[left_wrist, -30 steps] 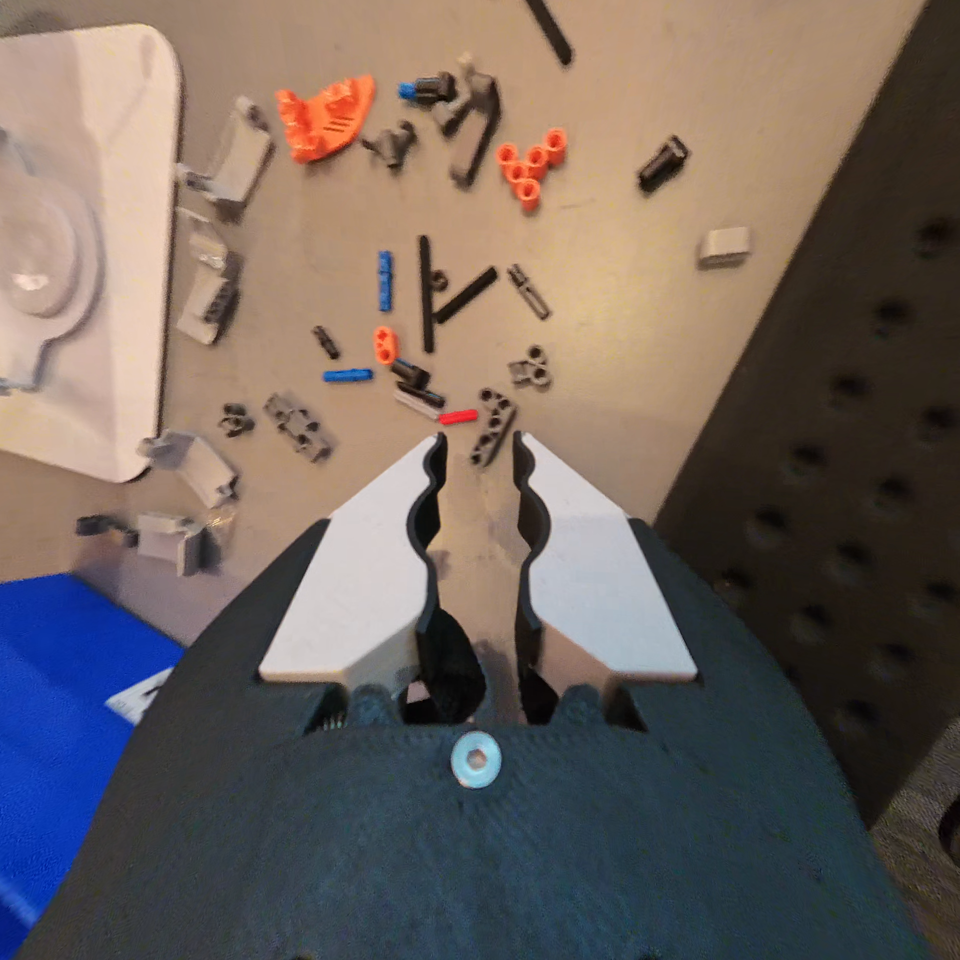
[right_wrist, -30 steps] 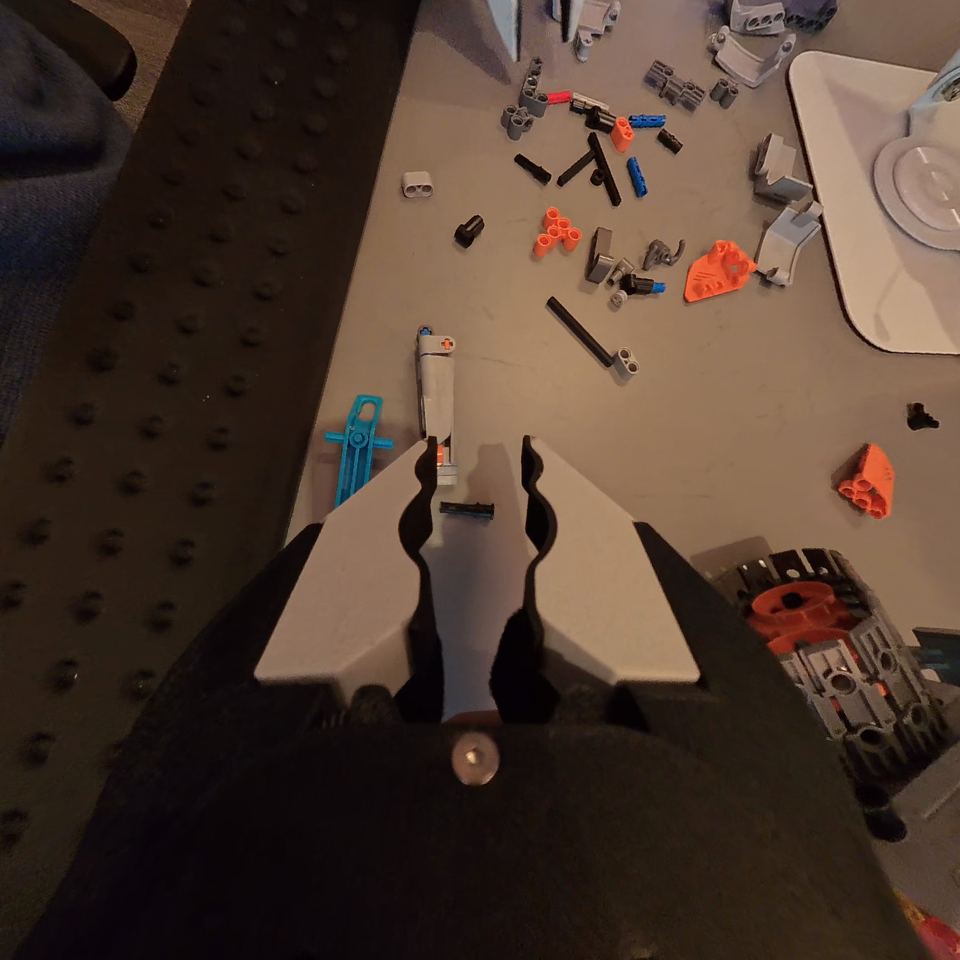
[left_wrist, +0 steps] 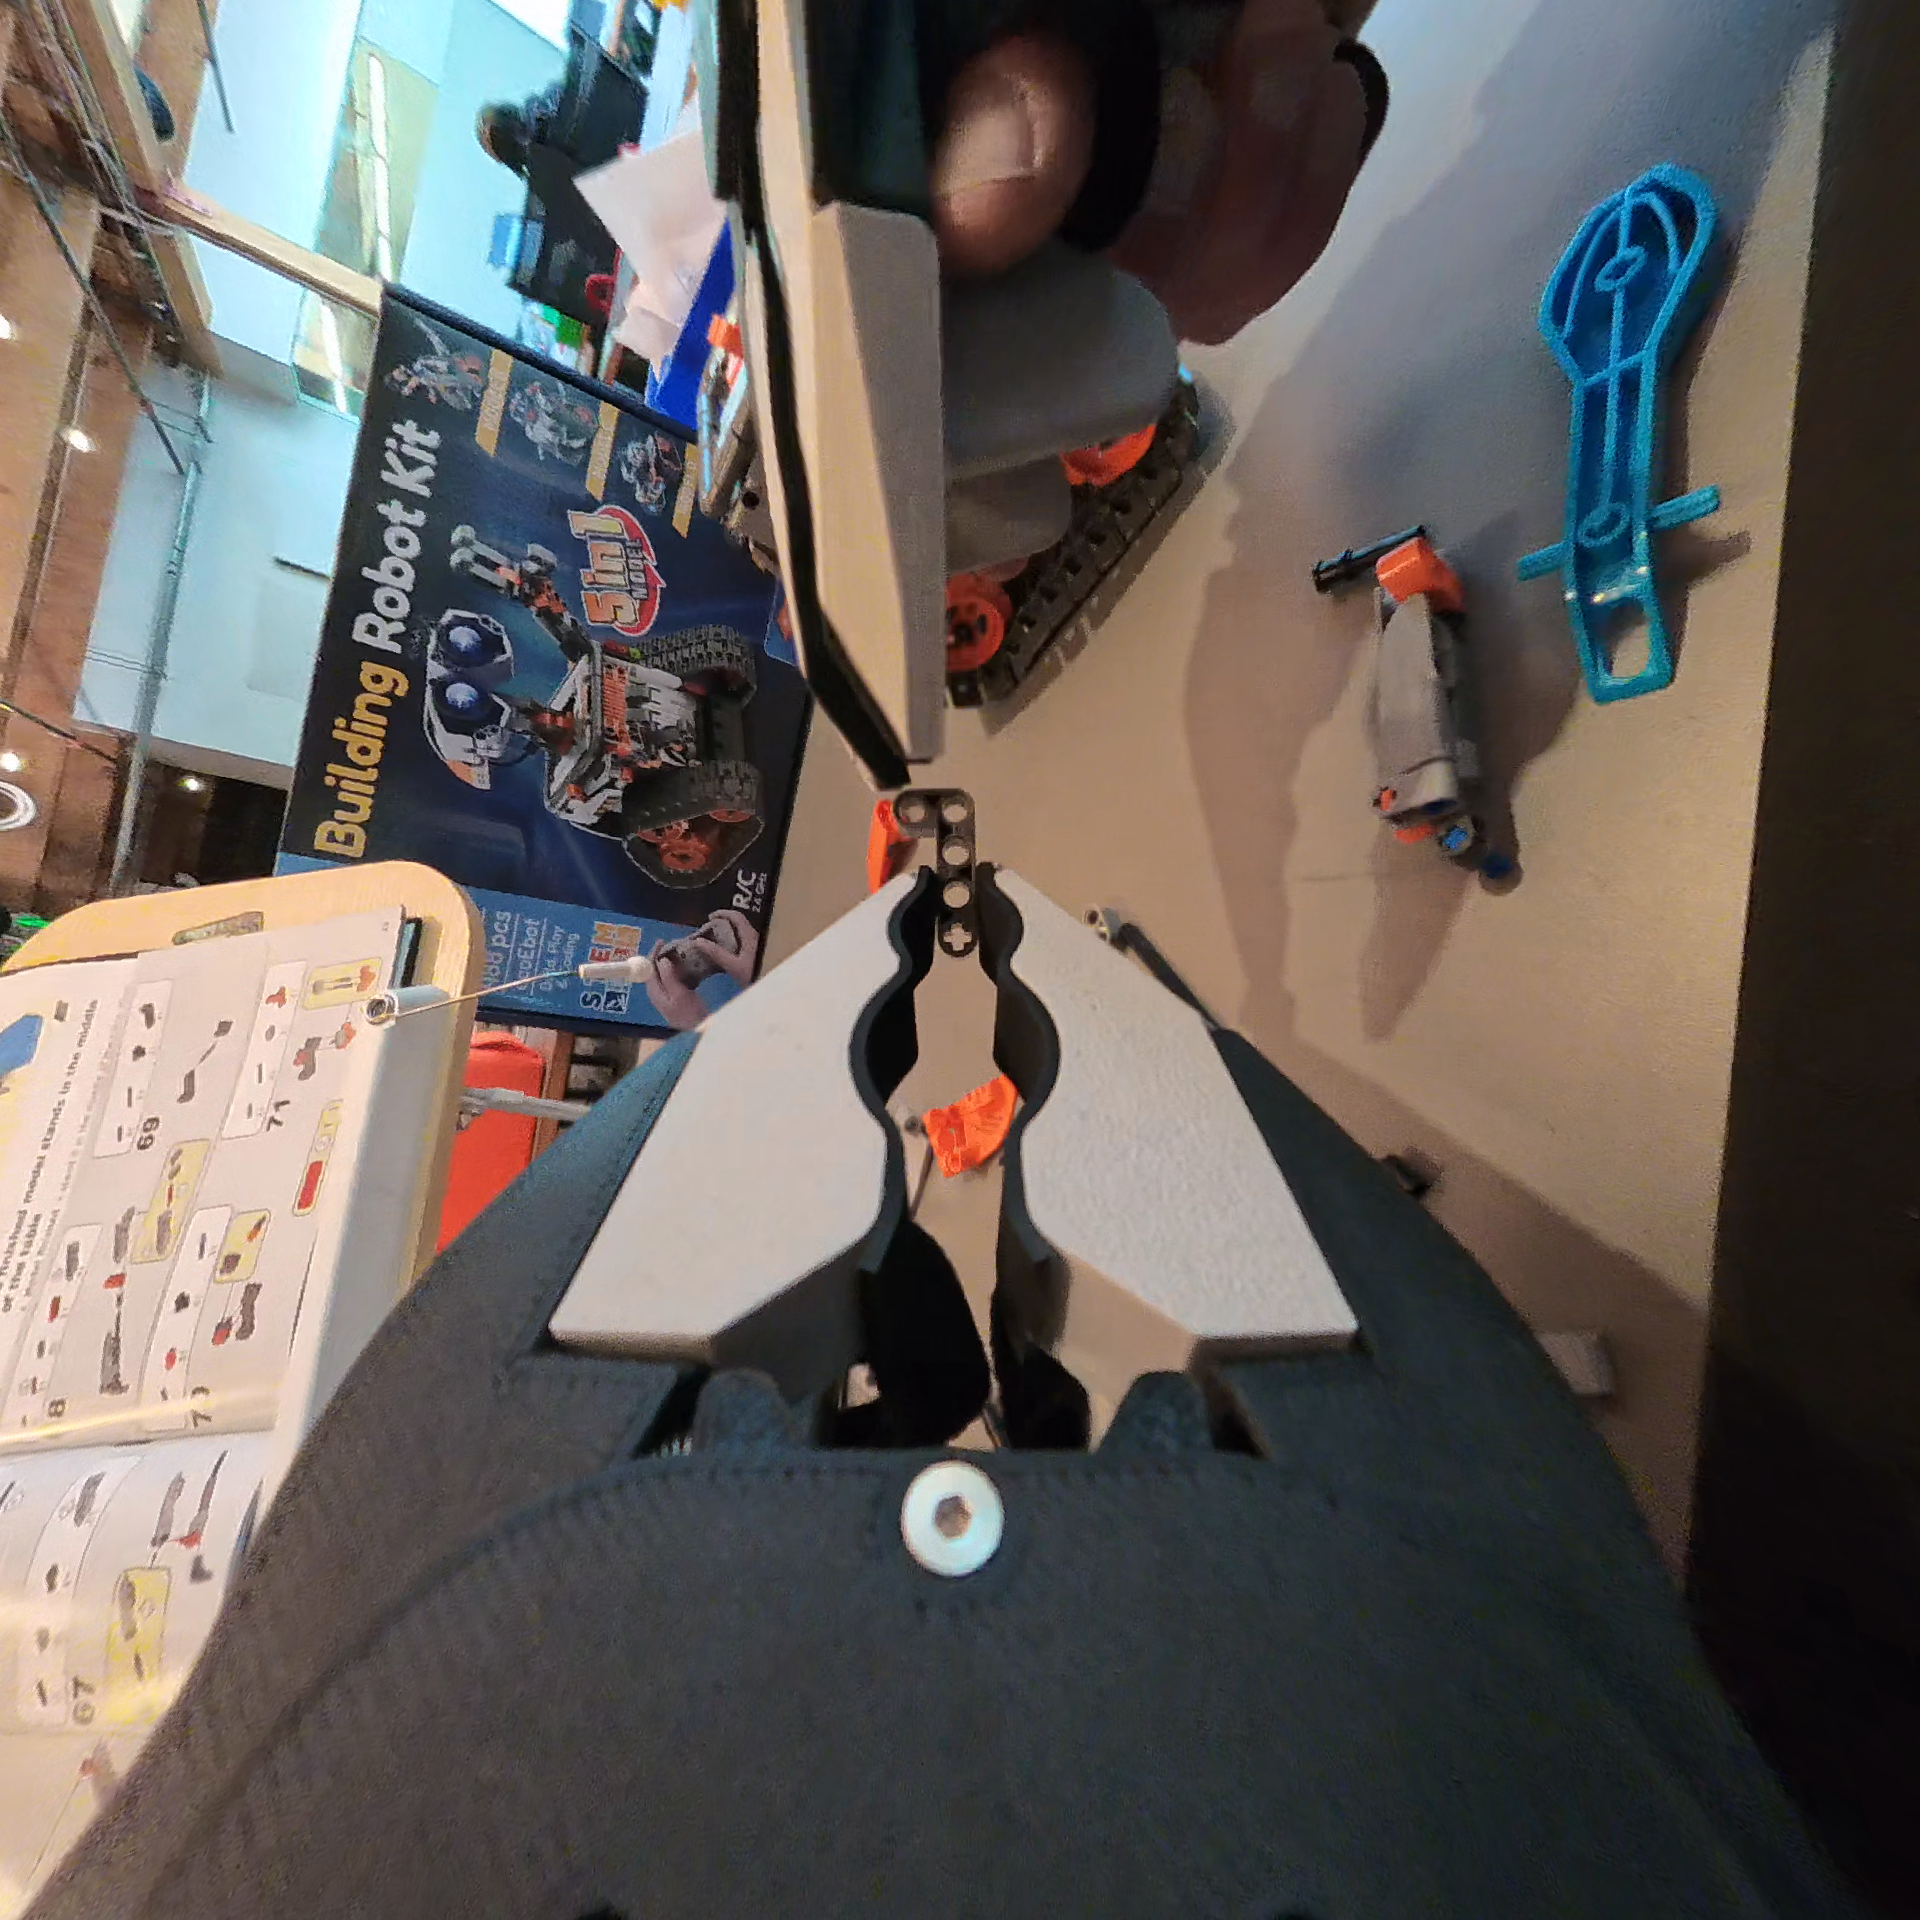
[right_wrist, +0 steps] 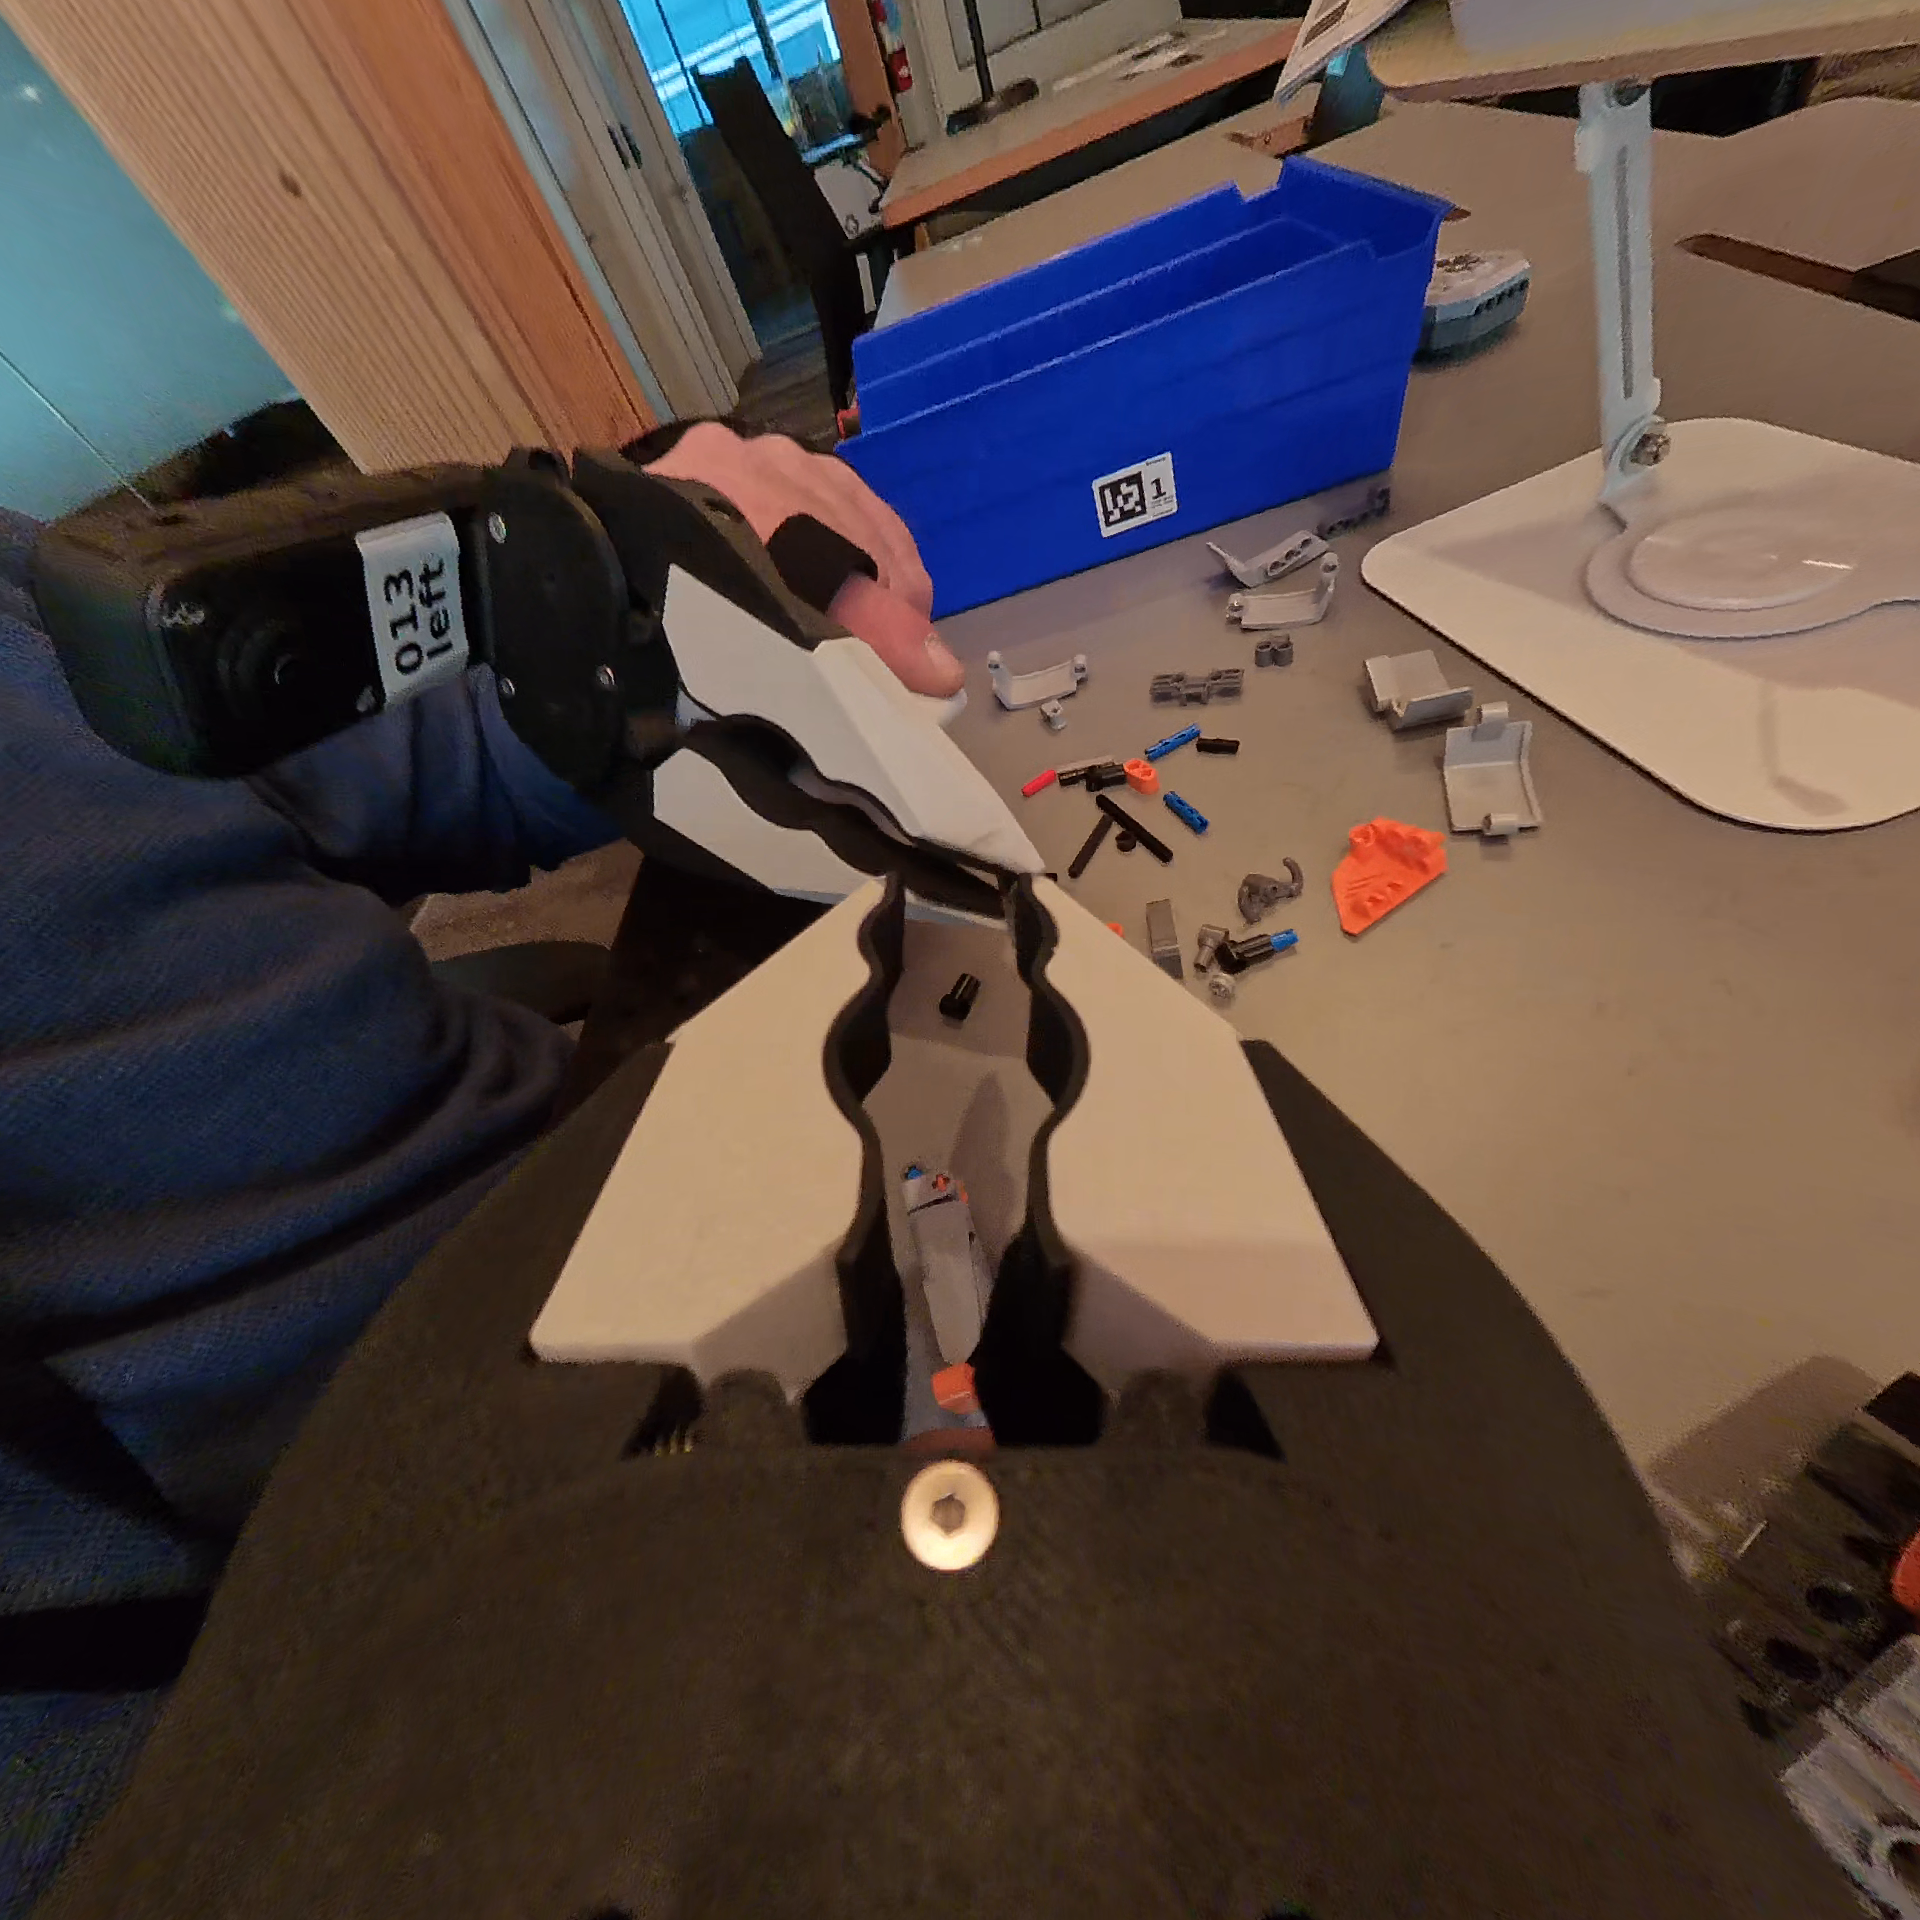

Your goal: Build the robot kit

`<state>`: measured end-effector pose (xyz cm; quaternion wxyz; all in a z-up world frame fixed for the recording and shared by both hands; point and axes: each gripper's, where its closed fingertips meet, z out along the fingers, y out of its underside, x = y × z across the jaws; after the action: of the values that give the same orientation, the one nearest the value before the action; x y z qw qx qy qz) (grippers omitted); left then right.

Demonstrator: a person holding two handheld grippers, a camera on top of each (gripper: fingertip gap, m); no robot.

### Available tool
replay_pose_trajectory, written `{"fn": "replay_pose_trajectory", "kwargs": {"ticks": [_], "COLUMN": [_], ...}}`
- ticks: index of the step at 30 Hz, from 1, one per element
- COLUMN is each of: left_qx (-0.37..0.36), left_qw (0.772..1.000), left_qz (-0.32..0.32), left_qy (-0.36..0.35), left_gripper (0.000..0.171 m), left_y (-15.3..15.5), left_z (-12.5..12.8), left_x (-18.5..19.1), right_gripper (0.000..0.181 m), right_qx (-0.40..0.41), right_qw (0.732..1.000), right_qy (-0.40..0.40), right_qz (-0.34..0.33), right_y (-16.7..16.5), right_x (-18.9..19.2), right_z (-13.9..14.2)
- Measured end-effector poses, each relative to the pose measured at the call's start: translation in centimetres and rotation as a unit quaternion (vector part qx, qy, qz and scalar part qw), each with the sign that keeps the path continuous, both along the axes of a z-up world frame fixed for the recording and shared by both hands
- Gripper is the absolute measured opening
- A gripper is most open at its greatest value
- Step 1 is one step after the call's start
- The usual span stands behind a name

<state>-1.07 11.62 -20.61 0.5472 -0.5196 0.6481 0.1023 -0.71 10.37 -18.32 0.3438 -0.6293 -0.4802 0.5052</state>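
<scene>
My left gripper [left_wrist: 956,883] is shut on a dark grey L-shaped beam [left_wrist: 935,810] with a row of holes and holds it above the table. The beam's short arm sticks out past the fingertips. My right gripper [left_wrist: 902,771] comes in from above with a person's hand on it, and its tips meet the beam's end. In the right wrist view my right gripper [right_wrist: 958,883] has its jaws narrowly apart around the tip of the left gripper [right_wrist: 1023,868]. I cannot tell if it holds anything.
A tracked model [left_wrist: 1081,561], a grey and orange assembly [left_wrist: 1418,686] and a blue tool [left_wrist: 1621,416] lie on the table. A blue bin [right_wrist: 1143,343], a white stand base [right_wrist: 1558,665] and several loose parts [right_wrist: 1143,779] lie beyond. A kit box [left_wrist: 540,665] stands beside a booklet [left_wrist: 156,1195]. Only a small space, under 4 cm, lies between the two pairs of fingers.
Both grippers have risen off the table and turned tip to tip. The left one has shut on the dark beam that lay at its tips. The right jaws are narrower.
</scene>
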Motion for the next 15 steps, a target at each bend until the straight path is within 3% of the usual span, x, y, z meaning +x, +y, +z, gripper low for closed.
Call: {"fn": "replay_pose_trajectory", "kwargs": {"ticks": [4, 6, 9, 15], "left_qx": [0.033, 0.044, 0.052, 0.080], "left_qw": [0.999, 0.999, 0.999, 0.997], "left_qz": [-0.003, 0.004, 0.007, -0.013], "left_qy": [0.006, 0.006, 0.000, -0.005], "left_gripper": [0.005, 0.005, 0.005, 0.005], "left_y": [0.1, 0.4, 0.5, -0.3], "left_z": [0.0, 0.1, 0.4, 0.9], "left_x": [0.2, 0.1, -0.1, 0.8], "right_gripper": [0.018, 0.031, 0.031, 0.011], "right_qx": [0.016, 0.034, 0.032, 0.017], "right_qw": [1.000, 0.998, 0.998, 0.999], "right_qy": [-0.012, -0.023, -0.026, -0.026], "right_qz": [-0.020, -0.041, -0.047, -0.028], "right_y": [0.6, 1.2, 1.4, 0.8], "right_x": [0.0, 0.1, 0.3, -0.4], "right_z": [-0.4, -0.5, -0.5, -1.0]}}
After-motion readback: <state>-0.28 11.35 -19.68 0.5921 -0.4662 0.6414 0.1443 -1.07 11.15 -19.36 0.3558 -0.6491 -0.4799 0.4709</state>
